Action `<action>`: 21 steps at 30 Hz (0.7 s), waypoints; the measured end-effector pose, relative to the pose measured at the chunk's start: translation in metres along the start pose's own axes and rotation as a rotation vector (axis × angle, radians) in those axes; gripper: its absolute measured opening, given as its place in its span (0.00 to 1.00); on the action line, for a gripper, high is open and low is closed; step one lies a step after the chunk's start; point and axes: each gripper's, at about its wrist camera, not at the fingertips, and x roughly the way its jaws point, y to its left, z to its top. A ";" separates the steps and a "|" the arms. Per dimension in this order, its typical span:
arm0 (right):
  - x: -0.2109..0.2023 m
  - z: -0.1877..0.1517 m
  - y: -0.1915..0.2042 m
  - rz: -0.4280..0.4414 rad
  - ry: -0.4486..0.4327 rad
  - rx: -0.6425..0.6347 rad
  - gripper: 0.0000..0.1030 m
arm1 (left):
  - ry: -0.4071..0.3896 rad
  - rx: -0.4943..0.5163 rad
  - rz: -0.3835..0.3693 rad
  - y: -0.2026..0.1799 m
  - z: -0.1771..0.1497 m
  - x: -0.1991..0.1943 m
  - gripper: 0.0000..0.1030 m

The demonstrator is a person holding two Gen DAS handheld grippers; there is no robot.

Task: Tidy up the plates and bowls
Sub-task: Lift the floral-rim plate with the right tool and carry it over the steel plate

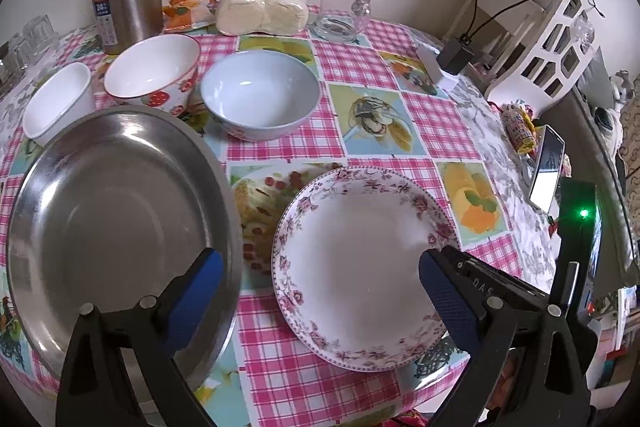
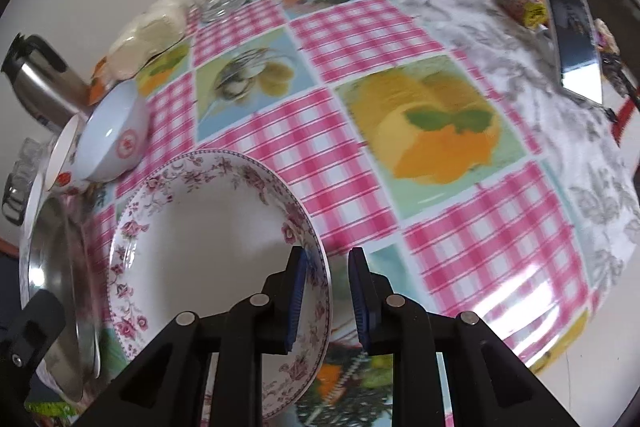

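We see right gripper (image 2: 326, 291) jaws narrowed astride floral plate (image 2: 208, 259) rim, outer pad apart | left gripper (image 1: 320, 291) wide open, empty, over steel plate (image 1: 116, 223) and floral plate | farther: blue bowl (image 1: 260, 95), strawberry bowl (image 1: 154, 69), white cup (image 1: 58, 103) on checked tablecloth (image 1: 400, 99)

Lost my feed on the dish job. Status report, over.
Left gripper open, hanging over the table. Right gripper astride the floral plate rim, gap visible at the outer pad. Steel plate close beside it; bowls untouched.

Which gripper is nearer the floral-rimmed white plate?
Right. The right gripper straddles the floral-rimmed white plate at its rim; the left gripper hangs open above it.
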 end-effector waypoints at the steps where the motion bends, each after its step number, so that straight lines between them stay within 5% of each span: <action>1: -0.001 0.001 -0.003 -0.005 -0.004 0.008 0.23 | 0.006 0.009 0.010 -0.003 0.000 0.002 0.92; 4: -0.004 0.004 -0.011 -0.040 -0.016 0.024 0.23 | 0.032 0.038 0.001 -0.011 -0.001 0.006 0.85; 12: -0.006 0.007 -0.023 -0.063 -0.020 0.065 0.23 | 0.128 0.050 0.000 -0.026 -0.001 0.037 0.84; 21: 0.000 0.007 -0.020 -0.035 -0.004 0.078 0.23 | 0.196 0.032 0.012 -0.027 -0.004 0.067 0.62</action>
